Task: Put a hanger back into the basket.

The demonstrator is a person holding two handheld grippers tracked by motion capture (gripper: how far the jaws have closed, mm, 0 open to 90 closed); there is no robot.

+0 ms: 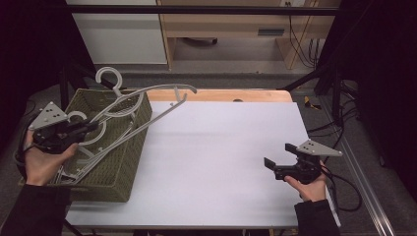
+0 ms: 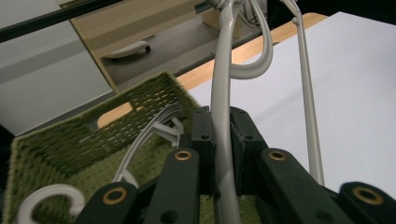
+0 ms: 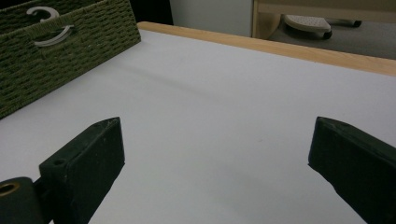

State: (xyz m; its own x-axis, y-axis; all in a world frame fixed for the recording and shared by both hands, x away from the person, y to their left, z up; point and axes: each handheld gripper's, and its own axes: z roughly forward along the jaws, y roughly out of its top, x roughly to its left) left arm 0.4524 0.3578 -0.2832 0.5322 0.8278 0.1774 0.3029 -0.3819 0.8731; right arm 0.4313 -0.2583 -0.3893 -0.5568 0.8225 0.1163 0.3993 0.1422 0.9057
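Grey hanger [image 1: 147, 105]: upper left of frame, raised half out of the green basket [image 1: 129, 162], its bar clamped in the left gripper [image 1: 91, 127]. Right gripper [image 1: 279, 156]: lower right, jaws wide apart, empty. Risk: hanger likely snags other hangers [image 1: 98, 137] and drags them out.

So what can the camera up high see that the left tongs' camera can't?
High view: both hands, the open right tongs over the white table, and the whole woven green basket.
Left gripper view: close up, the left tongs pinched shut on the grey plastic hanger.
Both: basket, hangers, table.
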